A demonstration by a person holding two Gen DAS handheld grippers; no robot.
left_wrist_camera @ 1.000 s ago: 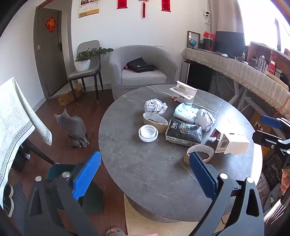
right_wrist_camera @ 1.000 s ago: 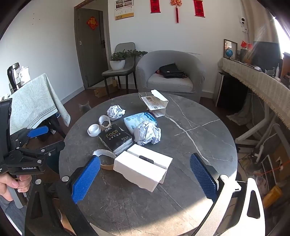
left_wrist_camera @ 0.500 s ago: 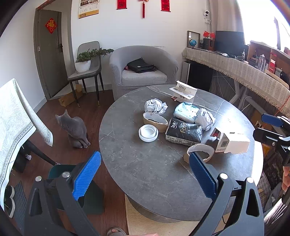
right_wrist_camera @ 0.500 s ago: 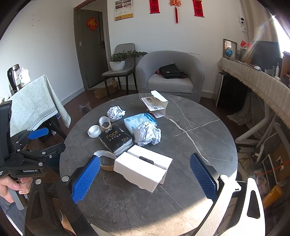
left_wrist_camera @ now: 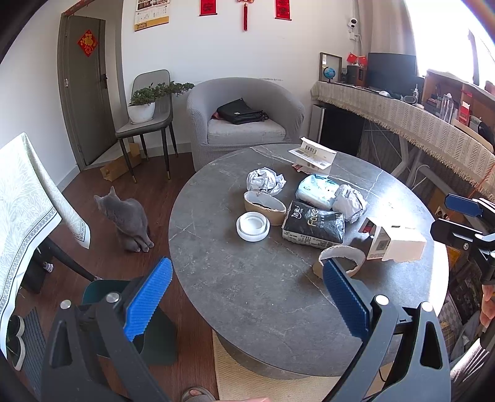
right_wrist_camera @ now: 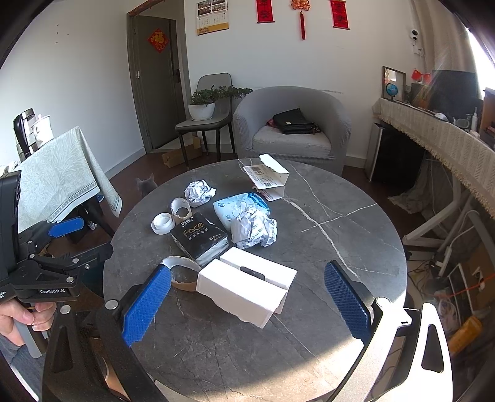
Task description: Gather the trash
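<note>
Landmark: round grey marble table (left_wrist_camera: 247,287).
Trash: torn white box (right_wrist_camera: 247,286) at the near edge; black "Face" tissue pack (right_wrist_camera: 201,236), crumpled paper (right_wrist_camera: 255,230) and tape rolls behind it.
Bin: dark green bin (left_wrist_camera: 96,290) on the floor left of the table, likely the drop point.
Left gripper (left_wrist_camera: 244,297): jaws spread, empty, poised above the near rim.
Right gripper (right_wrist_camera: 247,304): jaws released, framing the box, probably the first pick.

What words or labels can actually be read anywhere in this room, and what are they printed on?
"Face": black tissue pack on the round table.
"GenRobot.AI": body of the left gripper.
Too small or blurred to read: Chinese print on the tissue pack, white carton with barcode, crumpled paper, blue-white wipes pack, wall calendar, red door sign.
</note>
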